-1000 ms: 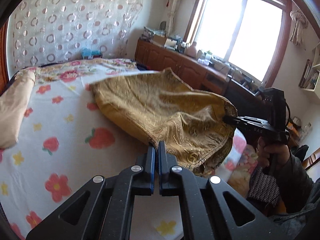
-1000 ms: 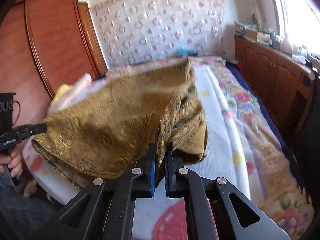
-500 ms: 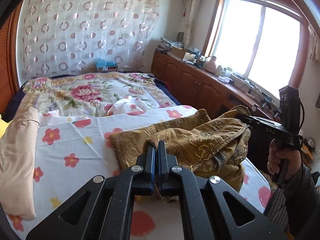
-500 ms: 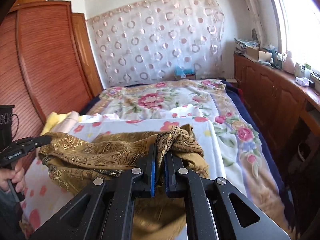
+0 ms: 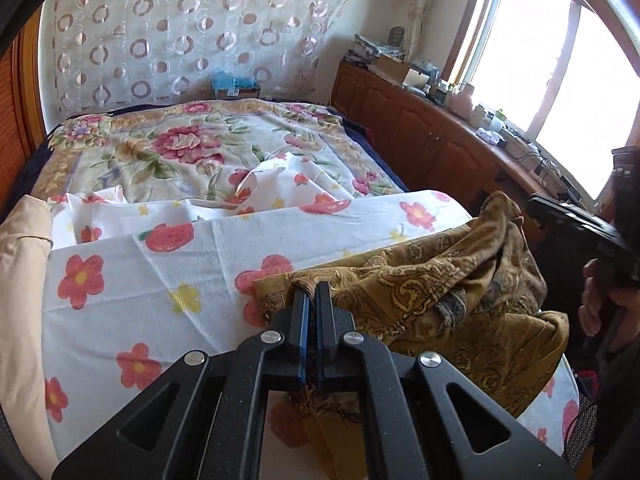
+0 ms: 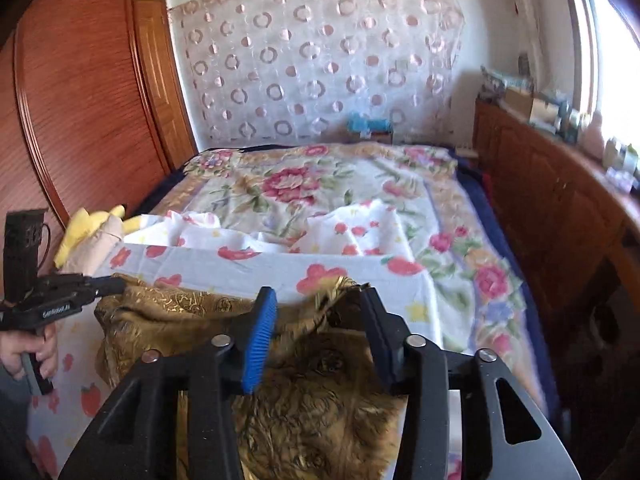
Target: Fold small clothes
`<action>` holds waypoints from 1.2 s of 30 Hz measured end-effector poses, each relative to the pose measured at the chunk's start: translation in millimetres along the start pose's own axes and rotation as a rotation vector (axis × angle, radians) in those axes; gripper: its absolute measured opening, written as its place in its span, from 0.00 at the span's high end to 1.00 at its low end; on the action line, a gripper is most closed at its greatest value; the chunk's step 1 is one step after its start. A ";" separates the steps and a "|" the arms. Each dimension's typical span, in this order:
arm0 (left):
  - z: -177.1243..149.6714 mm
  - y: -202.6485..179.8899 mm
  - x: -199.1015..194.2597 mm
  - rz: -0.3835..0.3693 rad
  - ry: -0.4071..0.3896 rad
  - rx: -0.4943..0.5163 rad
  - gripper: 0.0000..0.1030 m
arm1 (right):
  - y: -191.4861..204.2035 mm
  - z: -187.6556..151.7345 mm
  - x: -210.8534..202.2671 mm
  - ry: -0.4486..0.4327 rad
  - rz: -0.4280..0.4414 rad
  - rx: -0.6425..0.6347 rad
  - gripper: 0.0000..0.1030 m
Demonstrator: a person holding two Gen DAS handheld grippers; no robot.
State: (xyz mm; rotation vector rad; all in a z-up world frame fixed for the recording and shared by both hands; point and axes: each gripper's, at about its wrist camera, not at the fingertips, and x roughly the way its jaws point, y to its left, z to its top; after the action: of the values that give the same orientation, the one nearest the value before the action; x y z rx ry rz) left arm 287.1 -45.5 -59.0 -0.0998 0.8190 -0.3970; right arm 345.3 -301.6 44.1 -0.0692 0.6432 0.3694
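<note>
One bed (image 5: 132, 280): flowered white sheet on top, spread across it.
Garment (image 5: 440, 292): gold patterned cloth, rumpled at the bed's near edge.
Left claw (image 5: 312, 300): pinched tight on the cloth's edge.
Right claw (image 6: 316, 304): spread wide over the cloth, gripping nothing.

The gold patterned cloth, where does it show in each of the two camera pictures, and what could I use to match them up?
Left wrist view: the gold patterned cloth lies lower right on the bed, its corner pinched in the left hand-held gripper.
Right wrist view: the cloth fills the bottom centre, between the fingers of the open right hand-held gripper.
Shared landmark: the circle-patterned curtain behind the bed.
</note>
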 end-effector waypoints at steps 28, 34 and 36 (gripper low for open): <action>-30.5 4.3 -94.3 -0.044 -0.141 0.074 0.19 | 160.7 -173.7 -14.9 0.287 0.146 -0.286 0.56; -31.1 -0.3 -89.5 -0.060 -0.126 0.089 0.19 | 148.3 -160.6 -5.5 0.263 0.121 -0.268 0.95; -31.7 -1.9 -88.0 -0.055 -0.120 0.102 0.19 | 147.1 -145.4 -17.8 0.199 0.098 -0.278 0.96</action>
State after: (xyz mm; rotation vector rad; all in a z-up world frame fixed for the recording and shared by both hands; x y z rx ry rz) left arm 209.4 -11.5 -19.4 -0.0503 0.6780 -0.4794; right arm 196.3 -195.6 -54.2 -0.3442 0.7904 0.5503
